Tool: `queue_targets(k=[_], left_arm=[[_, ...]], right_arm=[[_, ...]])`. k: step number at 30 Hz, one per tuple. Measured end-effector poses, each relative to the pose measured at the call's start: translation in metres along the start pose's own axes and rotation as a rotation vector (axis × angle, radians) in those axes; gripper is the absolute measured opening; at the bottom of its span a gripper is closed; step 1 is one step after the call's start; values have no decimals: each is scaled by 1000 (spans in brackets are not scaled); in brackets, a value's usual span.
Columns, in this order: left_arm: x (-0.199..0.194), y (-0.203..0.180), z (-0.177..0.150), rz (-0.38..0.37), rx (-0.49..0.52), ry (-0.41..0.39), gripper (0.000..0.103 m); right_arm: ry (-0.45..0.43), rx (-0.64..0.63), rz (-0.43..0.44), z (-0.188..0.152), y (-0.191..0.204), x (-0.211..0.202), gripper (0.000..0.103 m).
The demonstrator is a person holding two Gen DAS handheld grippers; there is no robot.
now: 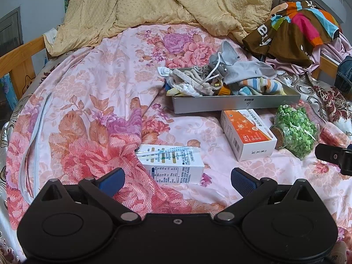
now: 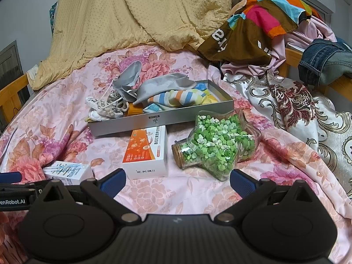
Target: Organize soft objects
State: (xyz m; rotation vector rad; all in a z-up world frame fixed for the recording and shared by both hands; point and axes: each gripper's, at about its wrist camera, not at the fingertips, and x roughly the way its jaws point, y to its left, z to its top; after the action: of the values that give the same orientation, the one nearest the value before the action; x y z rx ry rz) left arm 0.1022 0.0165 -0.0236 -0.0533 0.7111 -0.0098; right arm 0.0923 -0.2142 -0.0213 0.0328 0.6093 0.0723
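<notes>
— Looking along both grippers, what do we have on the bed?

— We see a shallow silver tray (image 2: 154,118) resting on the pink floral sheet (image 1: 88,101), and the soft things are heaped inside it: a grey sock (image 2: 162,88), a striped sock (image 2: 176,100) in orange, blue, yellow and white, a crumpled grey face mask (image 2: 129,74) with white ear loops, and a tangle of cream knitted cord (image 2: 110,107) spilling over the tray's left end. They lie loose and overlapping, not folded.

— And our grippers?

— Our left gripper (image 1: 177,179) hovers low over the sheet with its blue-padded fingers (image 1: 112,180) spread wide and nothing between them; a small white box (image 1: 173,165) with fine print lies just ahead of it. Our right gripper (image 2: 177,181) is likewise parted and empty, above bare sheet.

— What sits between us and the tray?

— An orange-and-white box (image 2: 146,154) lies just in front of the tray, and beside it, to the right, a star-shaped glass jar (image 2: 217,147) lies on its side, corked and full of small green and white folded stars.

— Behind the tray?

— A beige dotted quilt (image 2: 136,19) is bunched at the far end, with a brown multicoloured cloth (image 2: 259,26) and denim (image 2: 325,59) piled at the right.
</notes>
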Motion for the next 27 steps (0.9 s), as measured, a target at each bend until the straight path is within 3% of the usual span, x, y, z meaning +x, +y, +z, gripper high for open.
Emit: queue_targets(k=[22, 27], left_arm=[[1, -1, -3, -2, 2, 6, 102], [2, 0, -6, -9, -3, 38, 102]], right_arm=[[1, -2, 0, 1, 0, 0, 103], [2, -1, 0, 0, 0, 1, 103]])
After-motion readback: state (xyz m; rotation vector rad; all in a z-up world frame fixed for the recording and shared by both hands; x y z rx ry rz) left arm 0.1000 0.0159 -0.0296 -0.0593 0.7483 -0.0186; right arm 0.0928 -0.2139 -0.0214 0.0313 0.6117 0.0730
